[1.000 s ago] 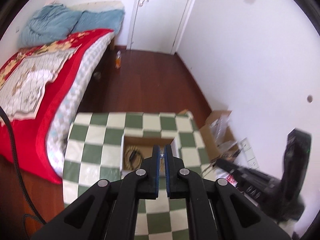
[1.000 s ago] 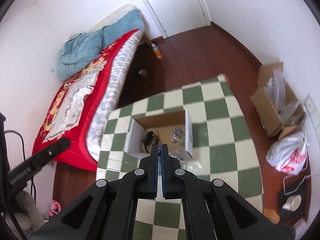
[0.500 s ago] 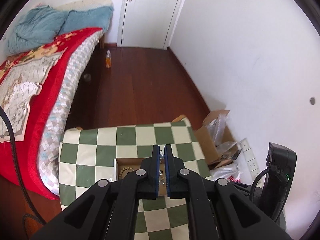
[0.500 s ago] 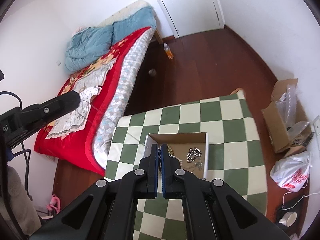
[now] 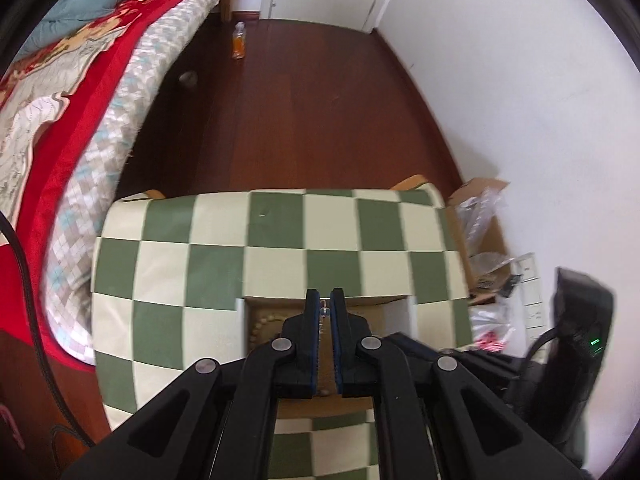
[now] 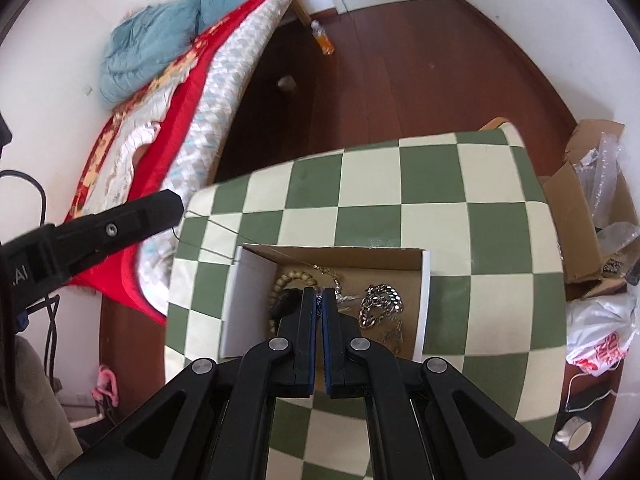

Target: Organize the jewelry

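Note:
An open cardboard box (image 6: 248, 292) sits on the green-and-cream checked table (image 6: 480, 240). Inside lie a beaded bracelet (image 6: 288, 278), a silver link chain (image 6: 380, 300) and a gold chain (image 6: 330, 274). My right gripper (image 6: 319, 294) hangs just over the box, shut, with a small glint of the thin necklace at its tips. A hair-thin strand (image 6: 216, 226) runs from there toward my left gripper (image 6: 176, 204) at the left. In the left wrist view my left gripper (image 5: 325, 300) is over the box (image 5: 412, 314). Its jaws are opening, and a small clear piece (image 5: 325, 312) is still between them.
A bed with a red cover (image 5: 80, 100) stands left of the table. An orange bottle (image 5: 239, 42) stands on the dark wood floor beyond. On the floor to the right are a cardboard carton with plastic wrap (image 6: 580, 200) and a white plastic bag (image 6: 600, 336).
Both grippers have come down and forward toward the table together. The box now lies right under their tips and looks larger. The gap of the left jaws looks slightly wider.

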Available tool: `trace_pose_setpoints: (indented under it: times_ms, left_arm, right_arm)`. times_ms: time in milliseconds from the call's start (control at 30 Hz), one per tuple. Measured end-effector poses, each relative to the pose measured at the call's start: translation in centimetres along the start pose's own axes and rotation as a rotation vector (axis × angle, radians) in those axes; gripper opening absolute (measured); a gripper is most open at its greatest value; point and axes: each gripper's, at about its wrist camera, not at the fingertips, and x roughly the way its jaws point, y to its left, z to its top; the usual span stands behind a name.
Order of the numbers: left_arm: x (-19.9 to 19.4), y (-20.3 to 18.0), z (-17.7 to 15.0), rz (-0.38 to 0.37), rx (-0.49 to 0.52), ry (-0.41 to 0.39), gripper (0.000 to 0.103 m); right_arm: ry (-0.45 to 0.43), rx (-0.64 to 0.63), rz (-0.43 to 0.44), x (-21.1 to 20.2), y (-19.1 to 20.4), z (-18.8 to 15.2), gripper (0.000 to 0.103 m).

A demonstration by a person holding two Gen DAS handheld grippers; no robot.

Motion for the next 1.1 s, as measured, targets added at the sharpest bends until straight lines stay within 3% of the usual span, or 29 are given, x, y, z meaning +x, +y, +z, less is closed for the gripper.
trace_pose_setpoints:
  times_ms: [67, 100, 133, 167, 200, 233, 267, 300, 400, 467, 633, 833, 1100]
  left_arm:
    - [0.5, 0.2, -0.1, 0.048, 0.010, -0.001, 0.008]
    - [0.6, 0.3, -0.2, 0.083, 0.016, -0.009, 0.014]
    - [0.7, 0.4, -0.3, 0.112, 0.024, -0.016, 0.030]
    - [0.6, 0.5, -0.5, 0.137, 0.031, -0.030, 0.041]
    - [0.6, 0.7, -0.7, 0.155, 0.031, -0.045, 0.063]
    - [0.4, 0.9, -0.9, 0.173, 0.028, -0.061, 0.076]
    - [0.2, 1.3, -1.0, 0.181, 0.021, -0.077, 0.078]
    - [-0.1, 1.6, -1.2, 0.204, 0.016, -0.099, 0.080]
    - [-0.3, 2.3, -1.9, 0.277, 0.015, -0.117, 0.103]
    - [-0.2, 2.9, -2.7, 0.320, 0.010, -0.115, 0.103]
    - [0.4, 3.9, -6.0, 0.375, 0.007, -0.088, 0.103]
    - [0.3, 4.2, -9.4, 0.377, -0.023, -0.066, 0.103]
    - [-4.1, 2.7, -13.0, 0.361, -0.036, -0.121, 0.103]
  right_arm:
    - [0.034, 0.006, 0.003, 1.1, -0.4, 0.4, 0.004]
    - [0.042, 0.010, -0.001, 1.4, -0.7, 0.6, 0.004]
    - [0.049, 0.014, -0.007, 1.6, -0.8, 0.7, 0.007]
    - [0.053, 0.022, -0.014, 1.7, -1.0, 0.7, 0.022]
    - [0.054, 0.027, -0.023, 1.7, -1.2, 0.7, 0.034]
    - [0.051, 0.029, -0.036, 1.5, -1.2, 0.6, 0.059]
    - [0.045, 0.031, -0.050, 1.3, -1.2, 0.5, 0.073]
    - [0.043, 0.033, -0.061, 1.1, -1.3, 0.3, 0.074]
    - [0.045, 0.029, -0.125, 0.6, -1.2, -0.3, 0.077]
    - [0.047, 0.024, -0.176, 0.3, -1.1, -0.9, 0.092]
    - [0.046, 0.006, -0.312, 0.0, -1.0, -2.8, 0.102]
    - [0.036, 0.005, -0.365, -0.5, -0.9, -5.2, 0.103]
    - [-0.029, 0.012, -0.370, -4.3, -0.1, -8.6, 0.103]
